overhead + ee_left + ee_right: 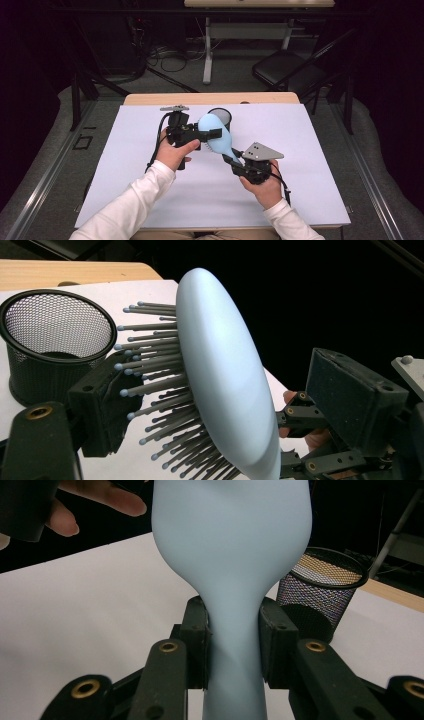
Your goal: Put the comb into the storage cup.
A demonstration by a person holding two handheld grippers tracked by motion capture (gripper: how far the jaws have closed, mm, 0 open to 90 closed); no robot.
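Hairbrush [216, 135] handle clamped in right tool [239, 161]; left tool [212, 134] apart, straddling head; mesh cup [223, 117] just behind.

Hairbrush [216, 134] between both grippers — mesh cup [220, 118] just behind, on table [310, 150].

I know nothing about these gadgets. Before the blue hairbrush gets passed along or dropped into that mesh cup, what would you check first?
1. Right gripper clamped on the hairbrush handle: ok, pads press both sides.
2. Left gripper around the brush head: ok, jaws straddle it.
3. Left gripper firmly holding it: not ok, a gap shows at the smooth back.
4. Mesh cup upright: ok.
5. Cup empty: cannot tell, its bottom is dark.
6. Brush lifted off the white table: ok.
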